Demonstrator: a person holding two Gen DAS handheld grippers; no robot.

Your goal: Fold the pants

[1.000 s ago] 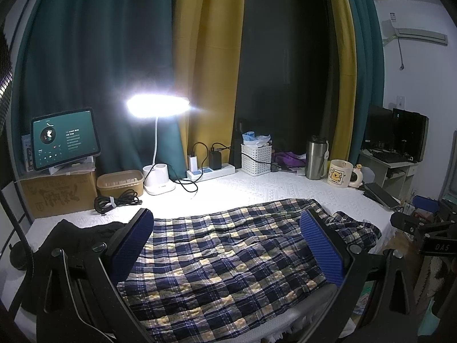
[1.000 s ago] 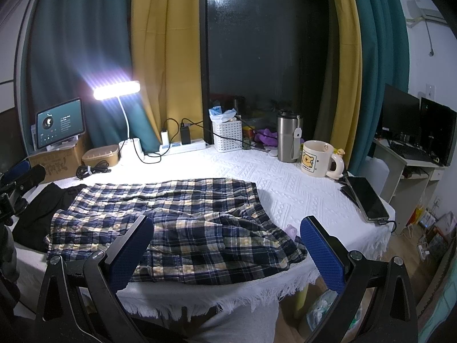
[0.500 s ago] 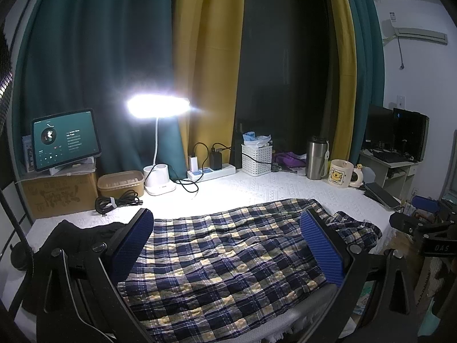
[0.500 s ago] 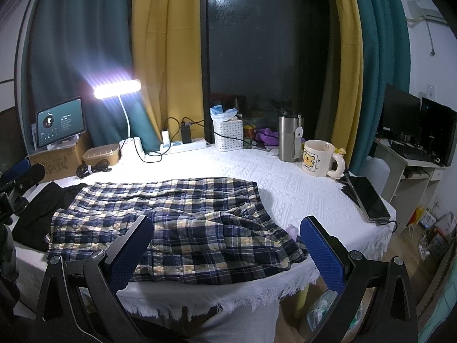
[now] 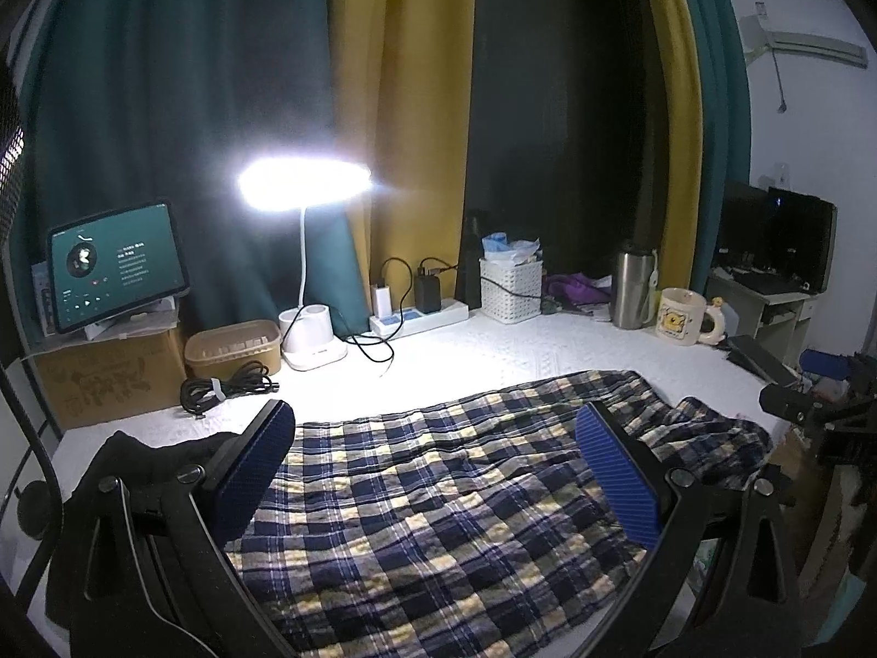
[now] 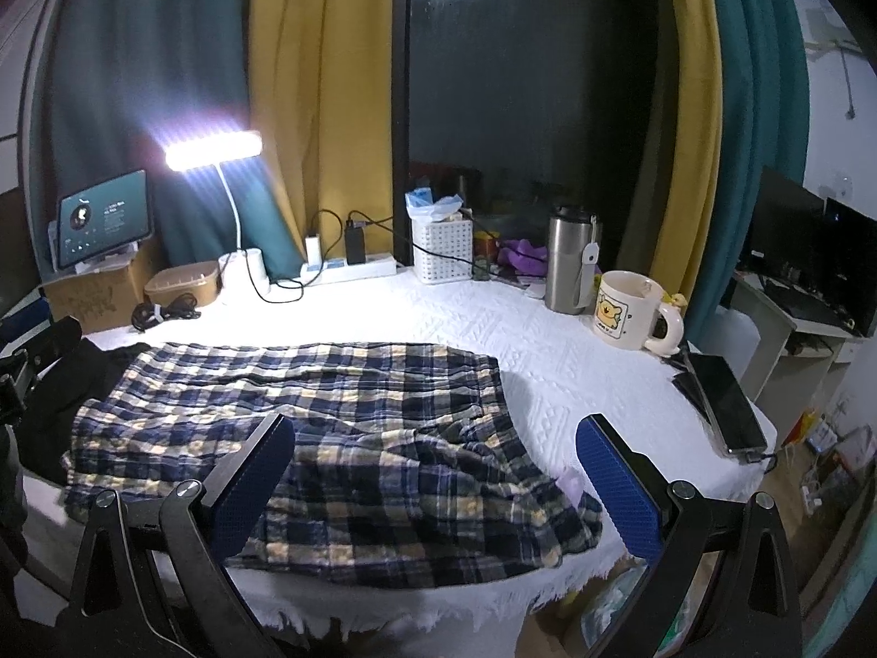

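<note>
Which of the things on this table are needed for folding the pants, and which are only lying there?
Needed: plaid pants, left gripper, right gripper.

Only lying there: mug, steel tumbler, lamp, tablet, phone, black cloth.

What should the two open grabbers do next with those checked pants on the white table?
Probably lower the right gripper onto the rumpled end of the plaid pants and pinch it. Both it and the left gripper hang open above the cloth, holding nothing, and that bunched end near the table's edge looks unsmoothed.

dim room, glaring desk lamp (image 5: 304, 185) lights the tabletop; fisheye edges bend darkly.
</note>
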